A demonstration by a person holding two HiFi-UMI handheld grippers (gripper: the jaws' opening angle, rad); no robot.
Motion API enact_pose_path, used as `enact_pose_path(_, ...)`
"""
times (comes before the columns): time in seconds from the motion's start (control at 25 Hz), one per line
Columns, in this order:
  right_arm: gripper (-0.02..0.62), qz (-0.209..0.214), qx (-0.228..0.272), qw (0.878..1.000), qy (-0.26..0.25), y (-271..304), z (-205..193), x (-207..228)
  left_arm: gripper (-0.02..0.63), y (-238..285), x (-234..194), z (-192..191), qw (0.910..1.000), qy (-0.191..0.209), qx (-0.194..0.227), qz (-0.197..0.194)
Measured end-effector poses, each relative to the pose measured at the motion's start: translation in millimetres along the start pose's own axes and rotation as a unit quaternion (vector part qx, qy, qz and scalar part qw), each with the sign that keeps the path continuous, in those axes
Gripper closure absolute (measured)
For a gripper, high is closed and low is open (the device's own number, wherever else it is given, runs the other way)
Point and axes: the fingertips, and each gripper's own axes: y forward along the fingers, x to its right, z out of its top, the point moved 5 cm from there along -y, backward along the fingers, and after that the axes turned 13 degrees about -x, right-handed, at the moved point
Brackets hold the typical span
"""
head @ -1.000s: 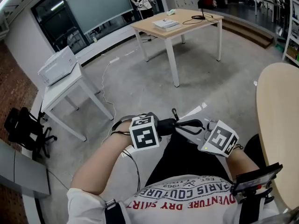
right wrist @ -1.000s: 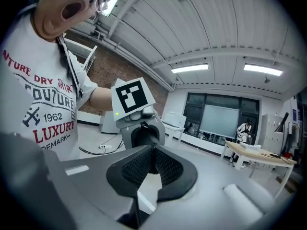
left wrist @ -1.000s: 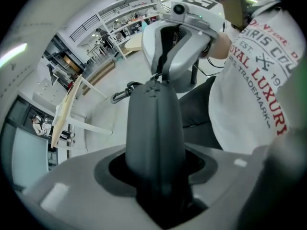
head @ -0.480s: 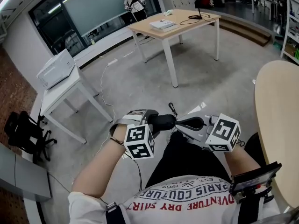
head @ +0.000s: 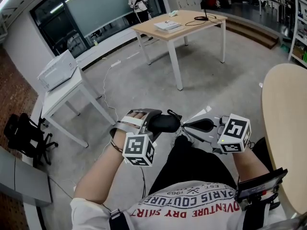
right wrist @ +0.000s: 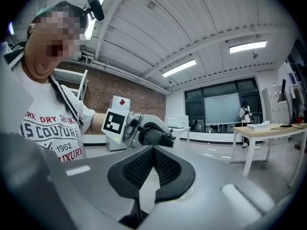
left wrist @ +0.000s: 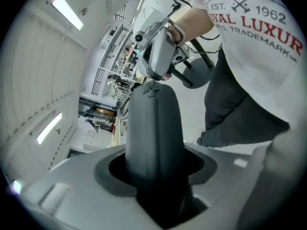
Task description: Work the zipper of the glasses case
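A dark glasses case (head: 166,122) is held in the air above the person's lap, with my left gripper (head: 154,124) shut on it. In the left gripper view the case (left wrist: 154,128) rises between the jaws and fills the middle. My right gripper (head: 184,125) comes from the right. Its tips meet at the case's right end, pinched on the thin zipper pull (head: 177,117). The right gripper view shows my right gripper (right wrist: 153,150) with pads pressed together just before the case (right wrist: 156,135). The pull itself is barely visible there.
A round wooden table (head: 283,128) stands close at the right. A small white table with a box (head: 60,85) is at the left, a black chair (head: 26,131) beside it. A wooden desk (head: 182,23) and a standing person (head: 136,1) are far back.
The left gripper has rolled, its marker cube swinging down and left while the case turned and rose slightly. The right gripper's jaws have closed at the case's end.
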Motion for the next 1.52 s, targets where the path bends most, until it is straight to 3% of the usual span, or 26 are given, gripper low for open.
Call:
enact_pose_path(0.4, 0.595, 0.026, 0.01, 0.999, 0.02, -6, -2, 5, 0.354, -8, -3, 3, 0.9982, 0.014, 0.044, 0.039)
enact_pose_path(0.88, 0.594, 0.059, 0.022, 0.997, 0.034, -10, -1, 6, 0.354, -26, 1, 8, 0.9911, -0.031, 0.129, 0.006)
enact_pose_path(1.24, 0.594, 0.128, 0.053, 0.986, 0.088, -8, 0, -1, 0.354, -42, 7, 12, 0.9731, -0.086, 0.207, -0.051)
enact_pose_path(1.52, 0.595, 0.199, 0.103, 0.963, 0.148, -9, 11, -3, 0.354, -61, -6, 17, 0.9422, -0.144, 0.286, -0.098)
